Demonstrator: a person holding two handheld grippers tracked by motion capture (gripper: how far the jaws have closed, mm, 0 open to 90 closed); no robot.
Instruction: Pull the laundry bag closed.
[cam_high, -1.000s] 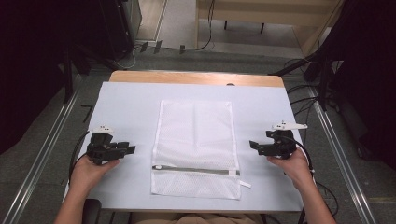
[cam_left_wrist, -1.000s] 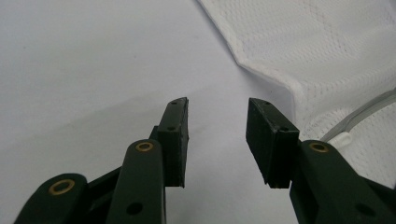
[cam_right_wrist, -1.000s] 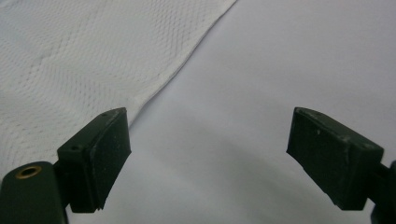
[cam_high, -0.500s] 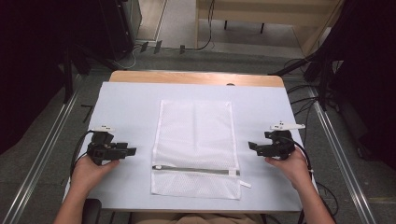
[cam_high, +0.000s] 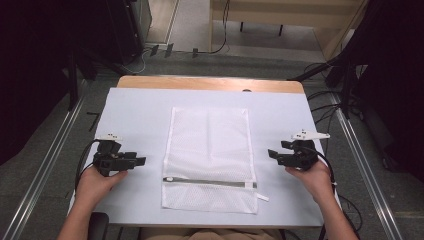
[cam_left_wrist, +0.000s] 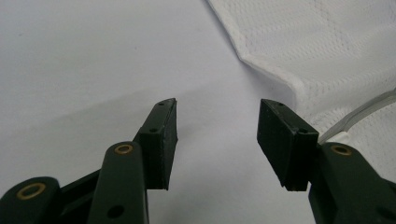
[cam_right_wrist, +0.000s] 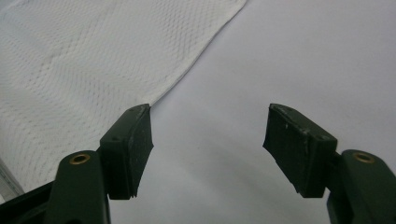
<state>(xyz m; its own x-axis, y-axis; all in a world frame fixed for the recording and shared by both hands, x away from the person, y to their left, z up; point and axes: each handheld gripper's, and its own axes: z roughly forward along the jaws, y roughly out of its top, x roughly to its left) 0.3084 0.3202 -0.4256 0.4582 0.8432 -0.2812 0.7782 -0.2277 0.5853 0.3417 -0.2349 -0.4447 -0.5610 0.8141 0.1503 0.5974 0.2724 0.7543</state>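
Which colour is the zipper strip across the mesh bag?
The zipper strip is grey, crossing the white mesh bag near its close end. It shows best in the high view.
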